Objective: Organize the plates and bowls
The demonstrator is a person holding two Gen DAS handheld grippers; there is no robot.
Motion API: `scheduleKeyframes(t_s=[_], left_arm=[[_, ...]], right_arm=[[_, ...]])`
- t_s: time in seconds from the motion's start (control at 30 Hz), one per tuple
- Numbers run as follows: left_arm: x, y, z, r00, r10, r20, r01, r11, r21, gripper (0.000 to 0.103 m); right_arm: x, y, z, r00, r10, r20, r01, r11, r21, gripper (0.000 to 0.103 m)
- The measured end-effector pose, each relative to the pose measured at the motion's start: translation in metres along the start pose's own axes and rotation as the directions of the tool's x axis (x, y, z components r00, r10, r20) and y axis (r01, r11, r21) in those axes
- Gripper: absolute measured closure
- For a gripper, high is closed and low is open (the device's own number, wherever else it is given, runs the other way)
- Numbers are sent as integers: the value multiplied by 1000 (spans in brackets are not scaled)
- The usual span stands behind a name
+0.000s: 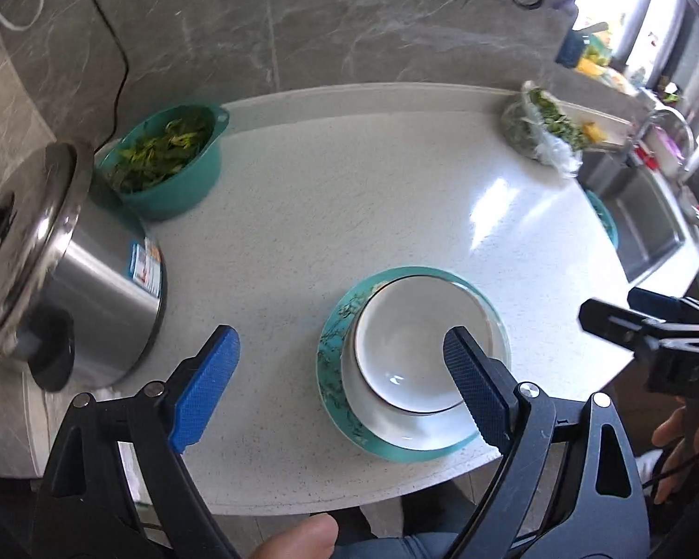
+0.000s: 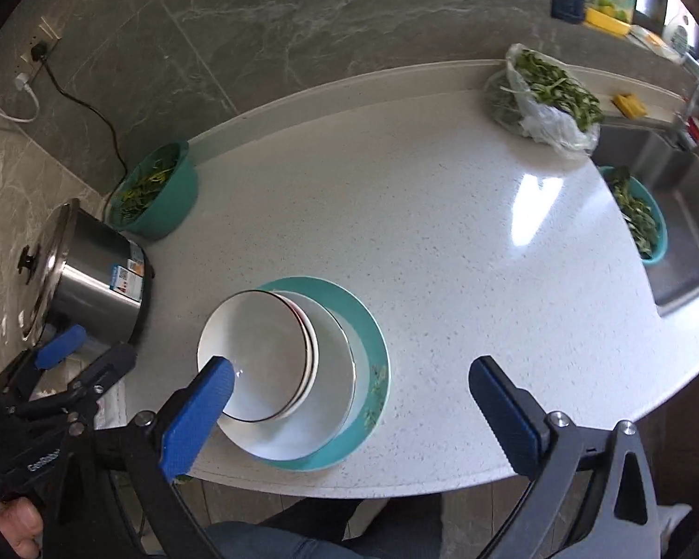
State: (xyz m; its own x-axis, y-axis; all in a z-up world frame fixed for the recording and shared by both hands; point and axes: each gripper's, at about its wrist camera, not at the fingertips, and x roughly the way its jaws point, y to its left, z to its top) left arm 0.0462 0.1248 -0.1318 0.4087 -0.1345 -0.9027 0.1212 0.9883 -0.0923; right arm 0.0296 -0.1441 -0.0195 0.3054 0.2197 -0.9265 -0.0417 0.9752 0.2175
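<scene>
A teal patterned plate [image 1: 335,330] [image 2: 366,326] lies near the front edge of the white counter [image 1: 349,195]. On it sits a wide white dish [image 2: 338,372], with white bowls [image 1: 405,340] [image 2: 261,340] nested on top, shifted off centre. My left gripper [image 1: 342,372] hangs above the stack, open, its blue right finger [image 1: 475,391] over the top bowl and nothing between the pads. My right gripper [image 2: 349,414] is also open and empty above the stack, with its left finger [image 2: 200,419] in front of the bowl. Each gripper shows at the edge of the other's view.
A lidded steel pot [image 1: 70,279] [image 2: 93,279] stands at the left, with a teal bowl of greens [image 1: 172,158] behind it. At the back right lies a plastic bag of greens [image 2: 545,93]. The sink [image 2: 685,233] at the right holds a teal basket of greens [image 2: 638,219].
</scene>
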Motion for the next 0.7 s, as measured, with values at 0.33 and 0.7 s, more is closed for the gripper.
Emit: scheduleKeyframes(t_s=[0.33,0.7], left_arm=[[-25,-19,-14,999,-40,-12,41,996,78,13],[-26,-25,-31,998,-22,-59,30,991,132,13]], right_arm=[[-24,6,0,994,-110,-17,110,994,-1,0],[-31,8,-9,991,-135,-22,135,991,11,0]])
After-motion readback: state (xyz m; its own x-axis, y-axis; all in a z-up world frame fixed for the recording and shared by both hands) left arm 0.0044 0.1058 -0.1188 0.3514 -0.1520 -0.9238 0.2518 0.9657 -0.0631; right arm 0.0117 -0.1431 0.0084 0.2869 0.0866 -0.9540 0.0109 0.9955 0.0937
